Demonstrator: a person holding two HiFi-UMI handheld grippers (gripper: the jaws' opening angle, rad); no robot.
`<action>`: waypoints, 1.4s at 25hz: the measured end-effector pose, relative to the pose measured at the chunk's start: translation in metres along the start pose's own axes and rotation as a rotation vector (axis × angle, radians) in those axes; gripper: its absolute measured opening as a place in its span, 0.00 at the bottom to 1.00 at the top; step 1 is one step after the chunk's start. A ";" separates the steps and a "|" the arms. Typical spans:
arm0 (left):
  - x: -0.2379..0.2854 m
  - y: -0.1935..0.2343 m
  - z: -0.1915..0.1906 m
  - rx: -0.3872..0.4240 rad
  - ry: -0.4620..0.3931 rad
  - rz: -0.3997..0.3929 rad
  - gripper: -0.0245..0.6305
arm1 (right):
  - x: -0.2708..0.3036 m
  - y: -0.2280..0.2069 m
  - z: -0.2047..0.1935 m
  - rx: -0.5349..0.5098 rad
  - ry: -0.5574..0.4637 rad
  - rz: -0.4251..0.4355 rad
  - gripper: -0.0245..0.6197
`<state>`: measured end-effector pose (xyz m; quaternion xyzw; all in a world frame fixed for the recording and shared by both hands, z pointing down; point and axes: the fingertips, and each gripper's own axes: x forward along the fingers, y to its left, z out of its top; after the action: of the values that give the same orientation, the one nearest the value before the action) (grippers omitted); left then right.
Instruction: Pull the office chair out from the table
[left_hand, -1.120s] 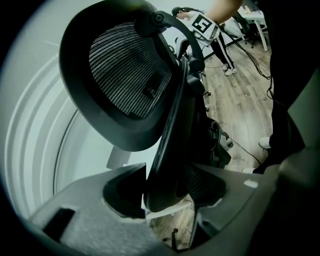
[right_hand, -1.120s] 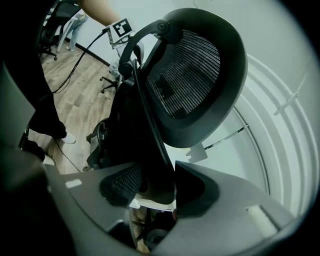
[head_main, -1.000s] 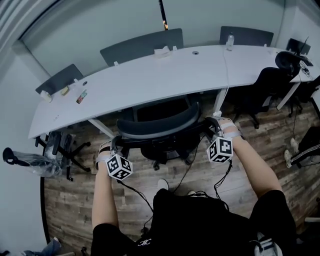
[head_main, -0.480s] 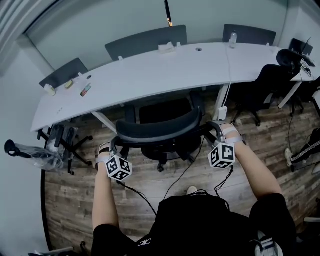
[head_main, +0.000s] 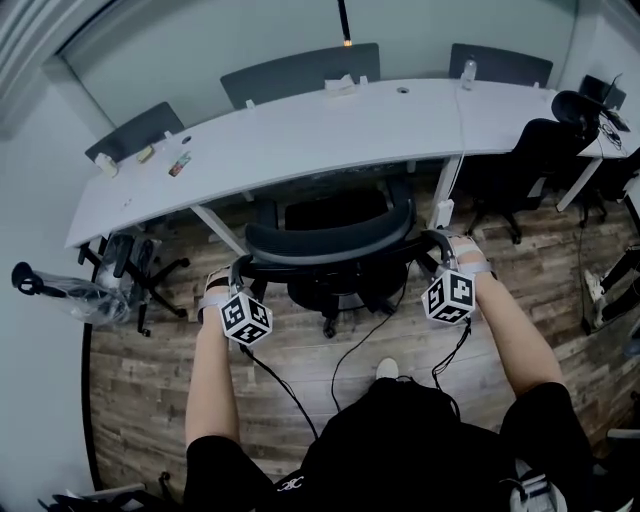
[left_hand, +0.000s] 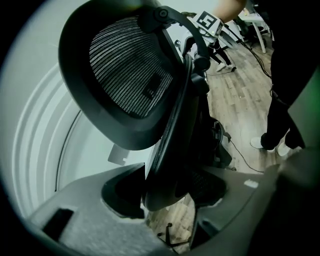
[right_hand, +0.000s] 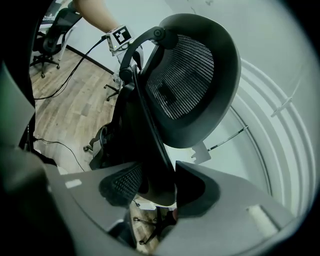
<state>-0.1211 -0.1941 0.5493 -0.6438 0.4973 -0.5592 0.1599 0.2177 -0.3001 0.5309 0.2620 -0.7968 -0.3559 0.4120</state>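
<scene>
Jaws of left gripper (head_main: 238, 272) and right gripper (head_main: 438, 246) each pinch one side edge of the back of the office chair (head_main: 330, 240). I see its back running left-right between them, close to the white surface (head_main: 300, 140) ahead. Pull comes straight back toward me.

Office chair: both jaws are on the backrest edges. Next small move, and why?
Probably draw the office chair straight back toward the person, both hands evenly. The left gripper and right gripper each clamp a side edge of its backrest, and its seat sits close to the table's near edge, so it isn't clear of the table yet.
</scene>
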 end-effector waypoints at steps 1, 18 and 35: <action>-0.003 -0.003 -0.001 -0.001 0.001 0.000 0.40 | -0.003 0.004 0.001 0.004 0.003 -0.001 0.37; -0.085 -0.002 0.015 -0.694 -0.227 0.207 0.12 | -0.061 0.002 0.015 0.534 -0.097 -0.196 0.05; -0.154 -0.075 0.107 -0.921 -0.309 0.177 0.04 | -0.136 0.040 0.082 0.961 -0.326 -0.135 0.05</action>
<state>0.0261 -0.0717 0.4855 -0.6783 0.7159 -0.1638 -0.0226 0.2146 -0.1500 0.4642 0.4139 -0.9057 -0.0114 0.0915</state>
